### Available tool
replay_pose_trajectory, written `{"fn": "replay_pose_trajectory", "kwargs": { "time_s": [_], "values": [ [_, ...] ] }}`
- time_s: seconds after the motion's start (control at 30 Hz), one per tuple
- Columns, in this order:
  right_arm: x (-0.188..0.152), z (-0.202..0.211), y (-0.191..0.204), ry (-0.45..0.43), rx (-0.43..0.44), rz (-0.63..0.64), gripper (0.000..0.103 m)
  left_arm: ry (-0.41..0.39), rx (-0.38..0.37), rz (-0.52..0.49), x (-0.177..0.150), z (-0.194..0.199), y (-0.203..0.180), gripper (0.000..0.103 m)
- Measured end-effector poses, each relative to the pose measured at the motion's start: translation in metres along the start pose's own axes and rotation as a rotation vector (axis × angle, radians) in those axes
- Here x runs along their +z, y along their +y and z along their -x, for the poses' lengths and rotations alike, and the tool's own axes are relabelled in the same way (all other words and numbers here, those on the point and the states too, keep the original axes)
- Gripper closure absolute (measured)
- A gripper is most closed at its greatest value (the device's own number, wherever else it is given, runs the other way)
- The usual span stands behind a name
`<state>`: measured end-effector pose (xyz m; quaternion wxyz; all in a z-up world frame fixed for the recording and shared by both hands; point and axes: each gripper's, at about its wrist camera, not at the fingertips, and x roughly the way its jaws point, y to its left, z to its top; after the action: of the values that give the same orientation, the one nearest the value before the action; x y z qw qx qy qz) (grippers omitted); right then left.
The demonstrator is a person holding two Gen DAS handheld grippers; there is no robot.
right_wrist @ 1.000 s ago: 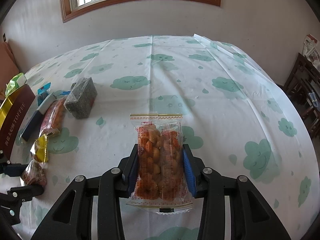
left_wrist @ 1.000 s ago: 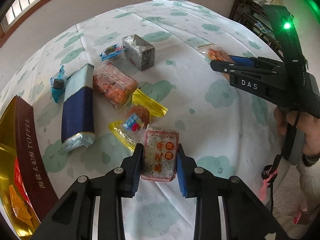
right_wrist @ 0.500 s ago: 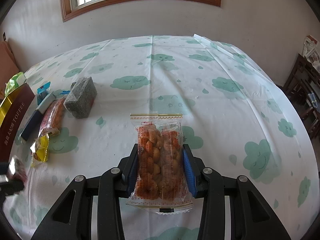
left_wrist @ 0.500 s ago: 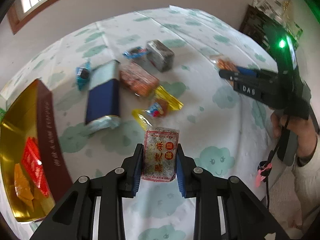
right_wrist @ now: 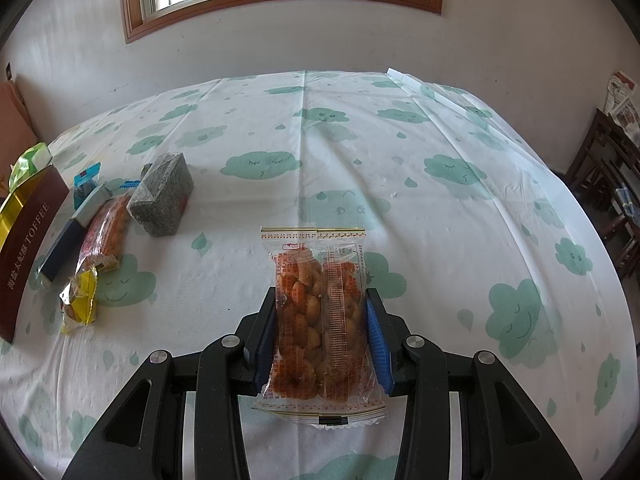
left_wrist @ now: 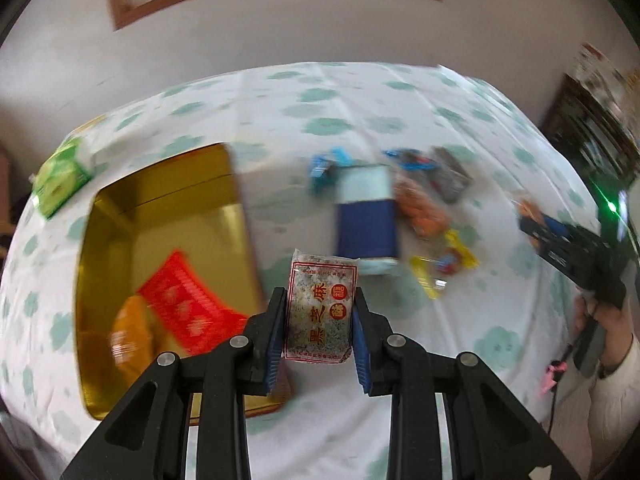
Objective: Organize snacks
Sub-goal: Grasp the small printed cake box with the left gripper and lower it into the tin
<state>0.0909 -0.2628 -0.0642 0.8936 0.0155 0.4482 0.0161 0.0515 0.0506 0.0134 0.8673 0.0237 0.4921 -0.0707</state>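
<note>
Though blurred across most of the left wrist view, shows enough to fix the governing relation. Left gripper (left_wrist: pixel 320 320): clamped on the sesame packet (left_wrist: pixel 320 312) by both flanks, packet upright between the pads, long axis running 6 to 12, printed face to the camera, carried clear of the counter (right_wrist: pixel 360 160). Open gold tin (left_wrist: pixel 132 240): at 9 to 10 o'clock of that gripper, near rim just beside the left finger, long axis also roughly 6 to 12. Already holds a red packet (left_wrist: pixel 188 312) and an orange packet (left_wrist: pixel 130 340). Loose snacks, among them a blue pack (left_wrist: pixel 366 228), lying at 1 to 2 o'clock.

Right gripper (right_wrist: pixel 322 332): closed on a clear biscuit packet (right_wrist: pixel 320 320), long axis 6 to 12, low over the counter. In its own view, tin only a brown wall at the 9 o'clock edge, well apart.

Judged: left hand much the nearer to the tin; coming move a short carry toward 9 o'clock, over the rim, then release. Matching axes suggest no turn needed.

Against the frame a second ago: tin then a sliver at the 8 o'clock edge of the left view, now filling the left half; loose snacks gone from 11 o'clock to 1 to 2. Left gripper no longer at the 8 o'clock edge of the right view. Right grip and aim unchanged.
</note>
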Motion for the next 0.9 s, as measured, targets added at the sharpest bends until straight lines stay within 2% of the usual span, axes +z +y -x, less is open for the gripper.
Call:
{"fn": "replay_pose_trajectory", "kwargs": {
  "time_s": [0.17,0.43,0.77,0.9],
  "values": [
    [0.000,0.000,0.000,0.000,-0.001,0.000,0.061,0.015,0.066,0.101,-0.005,-0.002,0.040,0.077],
    [0.000,0.000,0.000,0.000,-0.001,0.000,0.061,0.065,0.135,0.179,-0.023,-0.010,0.084,0.077],
    [0.000,0.000,0.001,0.000,-0.002,0.001,0.061,0.137,0.154,0.211,-0.042,-0.032,0.109,0.077],
    [0.000,-0.001,0.001,0.000,-0.003,0.001,0.061,0.138,0.148,0.203,-0.050,-0.036,0.113,0.077]
  ]
}}
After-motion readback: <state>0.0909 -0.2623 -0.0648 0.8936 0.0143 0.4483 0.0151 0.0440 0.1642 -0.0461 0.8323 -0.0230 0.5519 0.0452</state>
